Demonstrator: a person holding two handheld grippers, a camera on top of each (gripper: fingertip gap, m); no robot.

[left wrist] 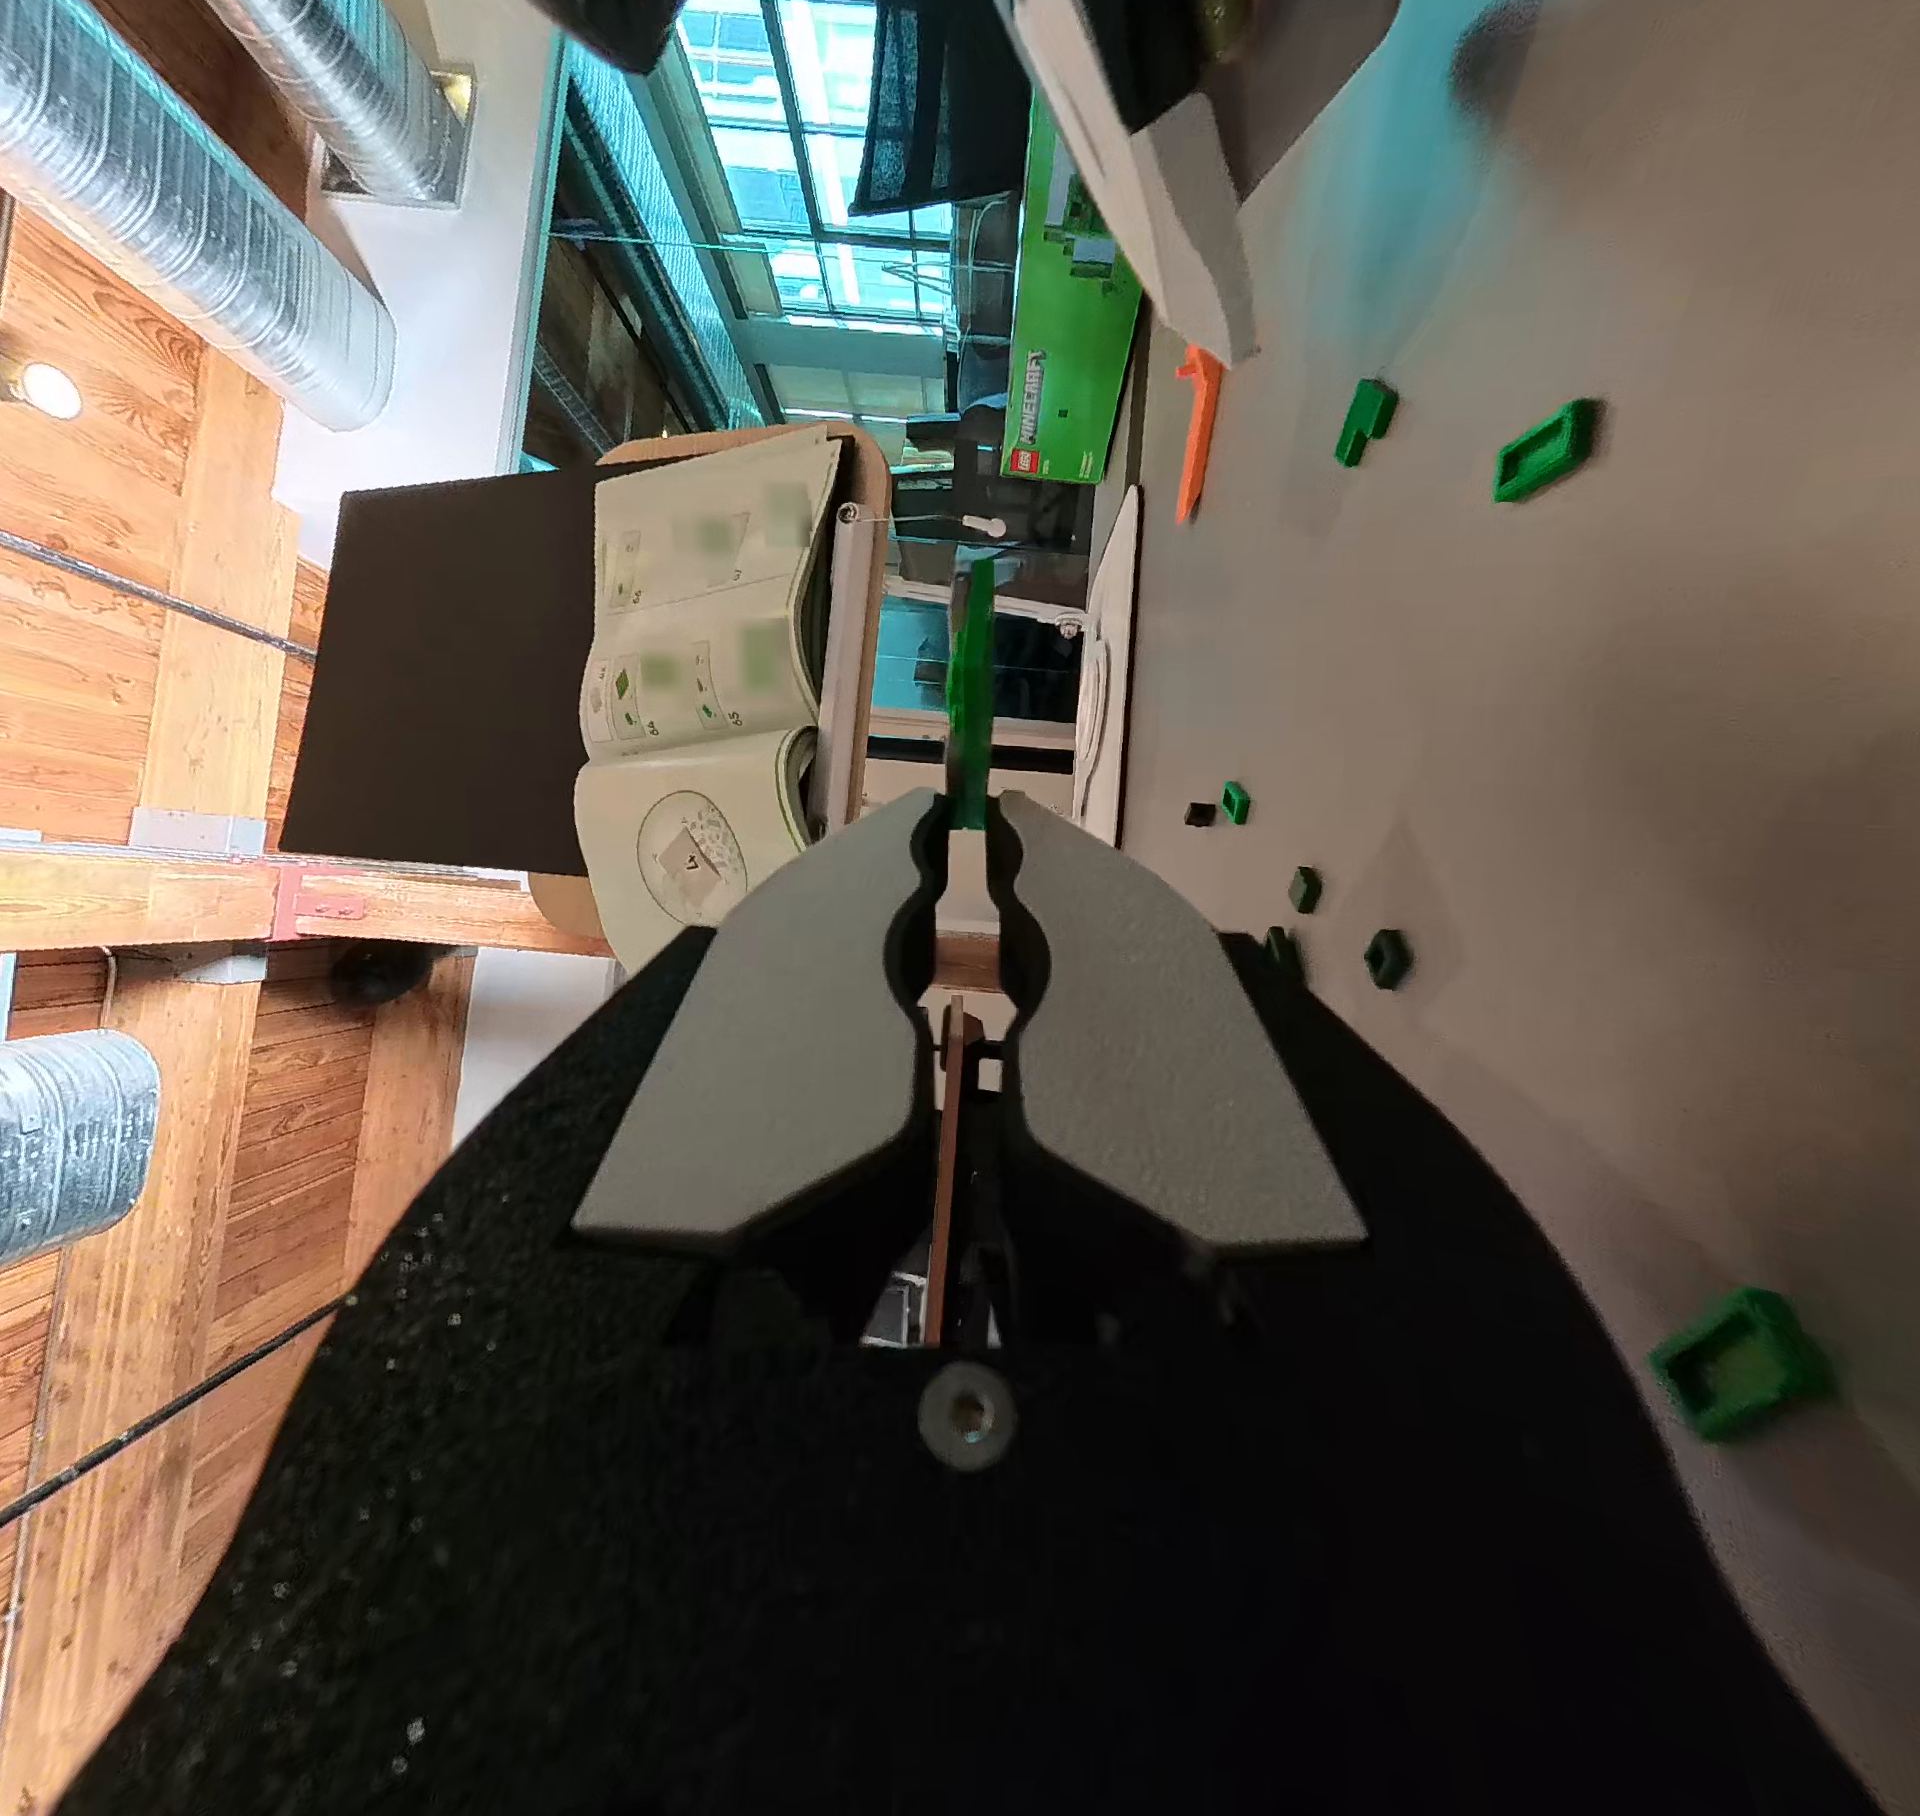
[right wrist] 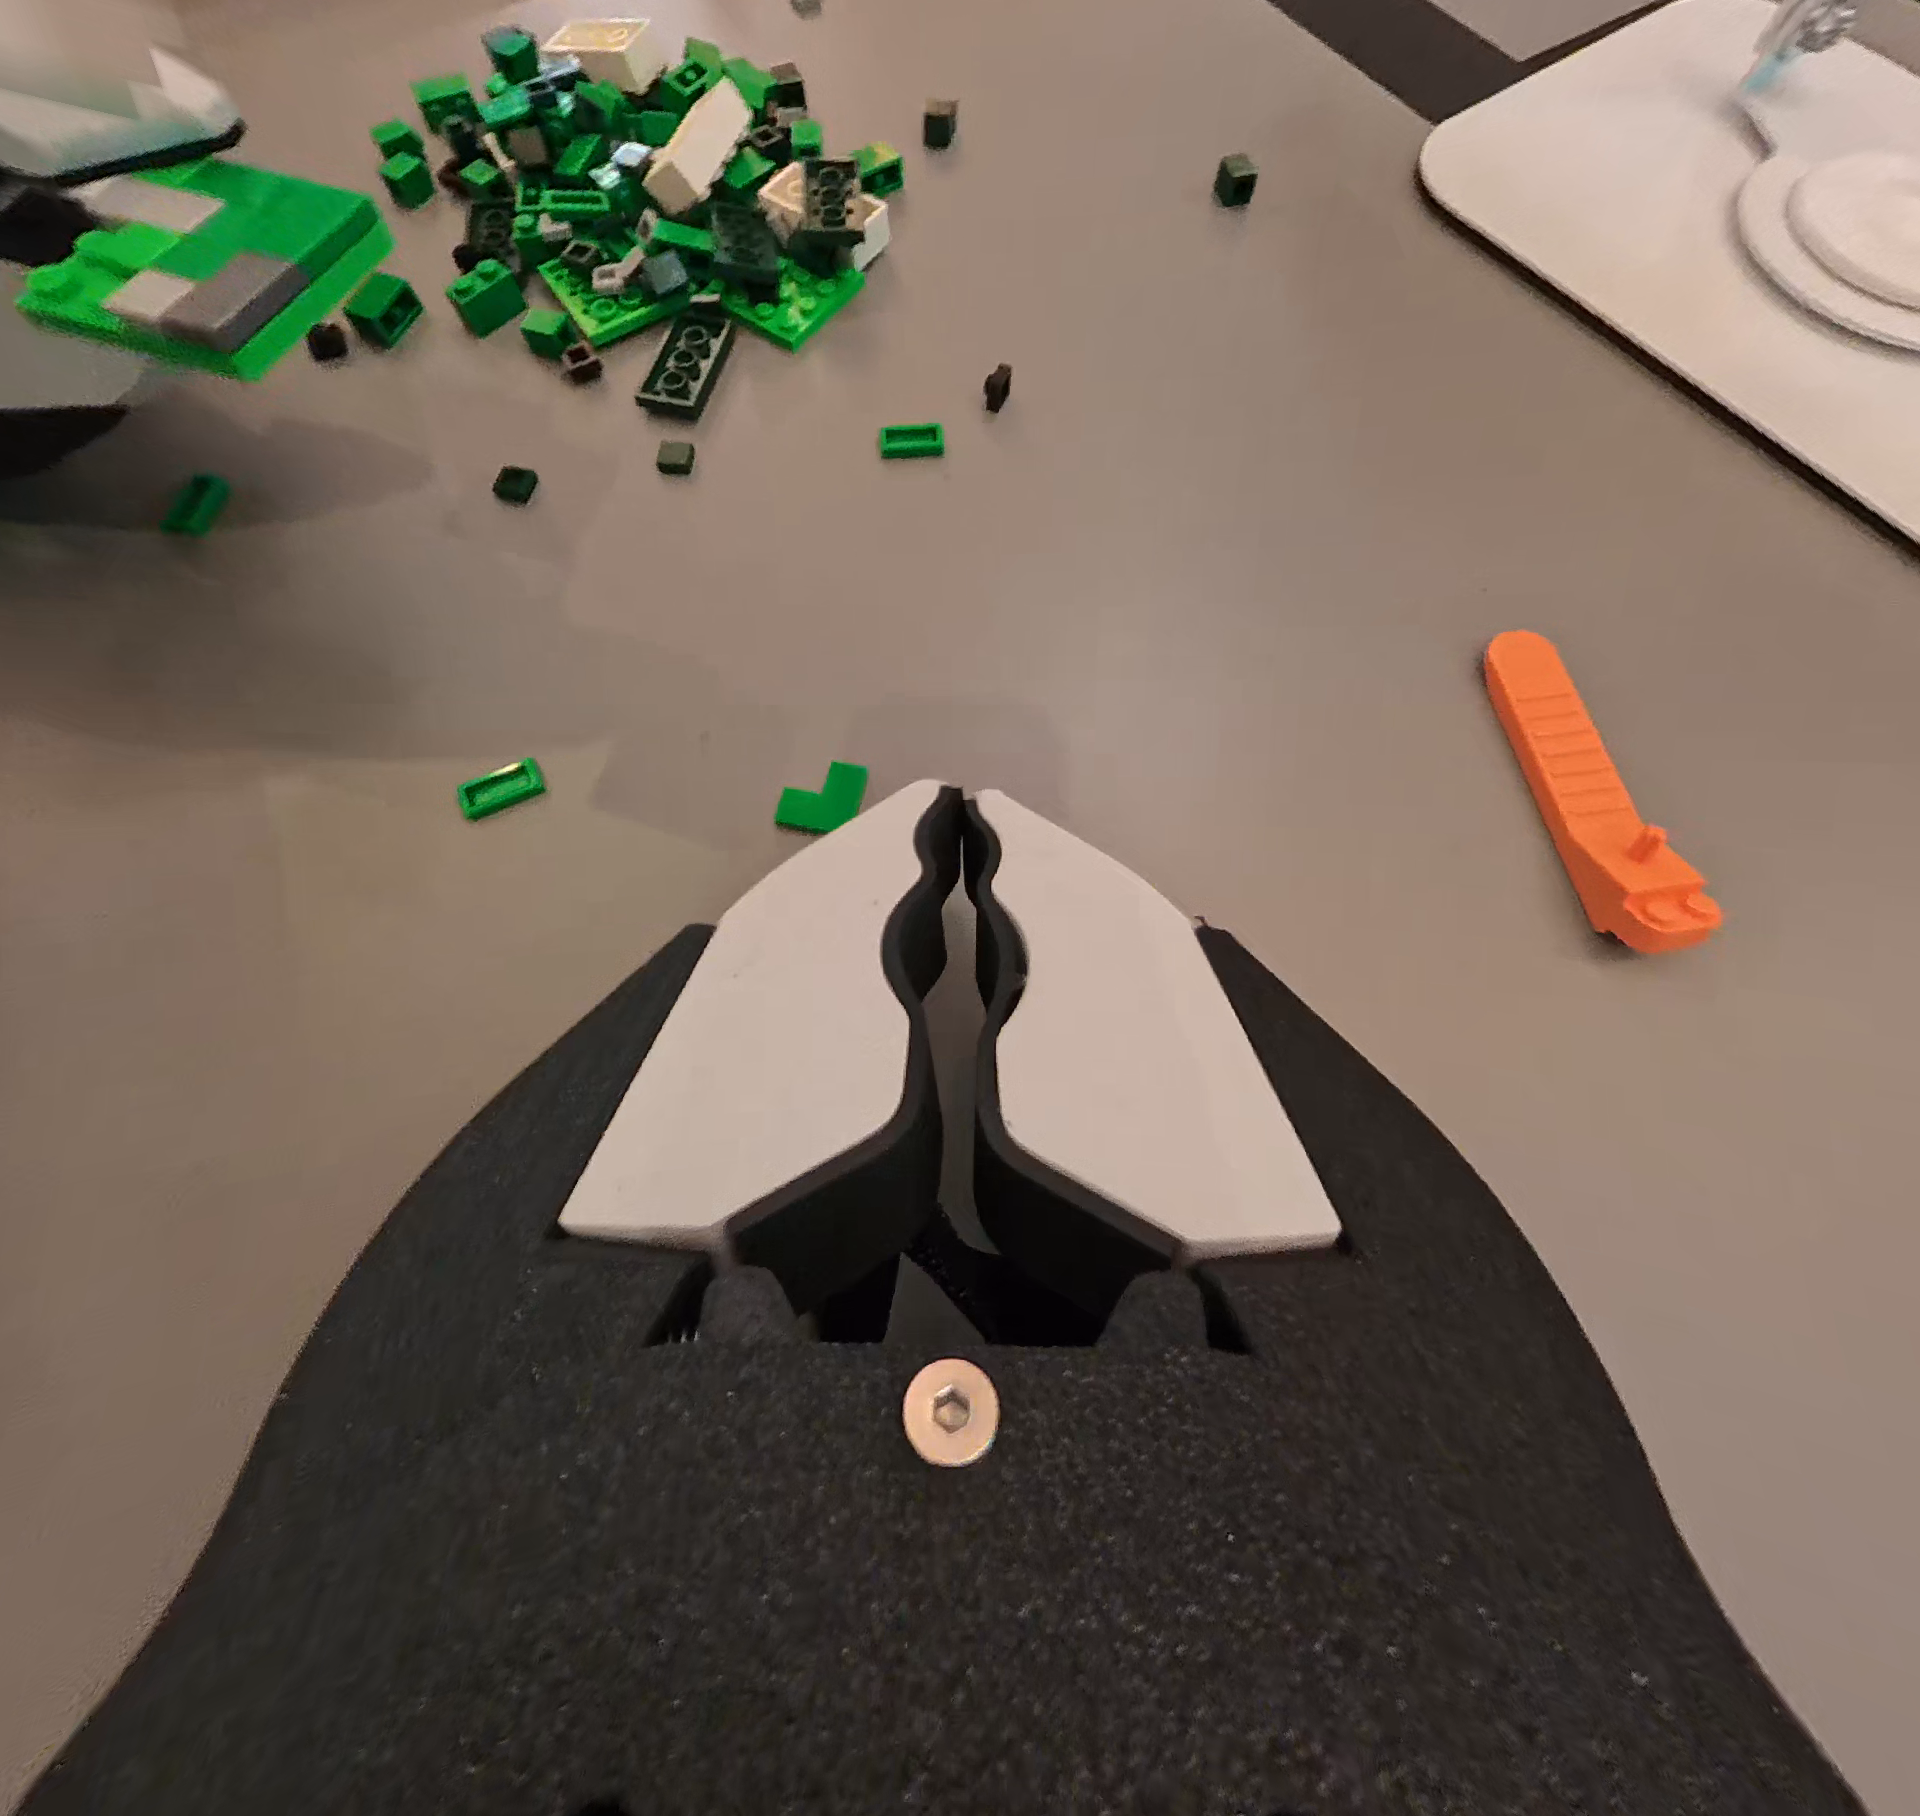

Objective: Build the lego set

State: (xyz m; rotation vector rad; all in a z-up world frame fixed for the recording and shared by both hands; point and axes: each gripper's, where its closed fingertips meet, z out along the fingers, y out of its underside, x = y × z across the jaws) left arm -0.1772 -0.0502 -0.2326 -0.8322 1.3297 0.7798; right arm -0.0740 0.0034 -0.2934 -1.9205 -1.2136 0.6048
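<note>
left claw [right wrist: 62, 156] blurry and half off the frame edge, green plate [left wrist: 971, 696] edge-on, instruction booklet [left wrist: 707, 644] pictures smudged

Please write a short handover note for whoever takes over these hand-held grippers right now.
Left hand-held gripper: shut on the green plate assembly, held edge-on in the air; grey tiles are already on it.
Right hand-held gripper: shut, empty, low over the table beside a green corner piece.
Brick pile lies ahead-left, orange separator right, instruction booklet open.
Left: most bricks remain loose.
</note>
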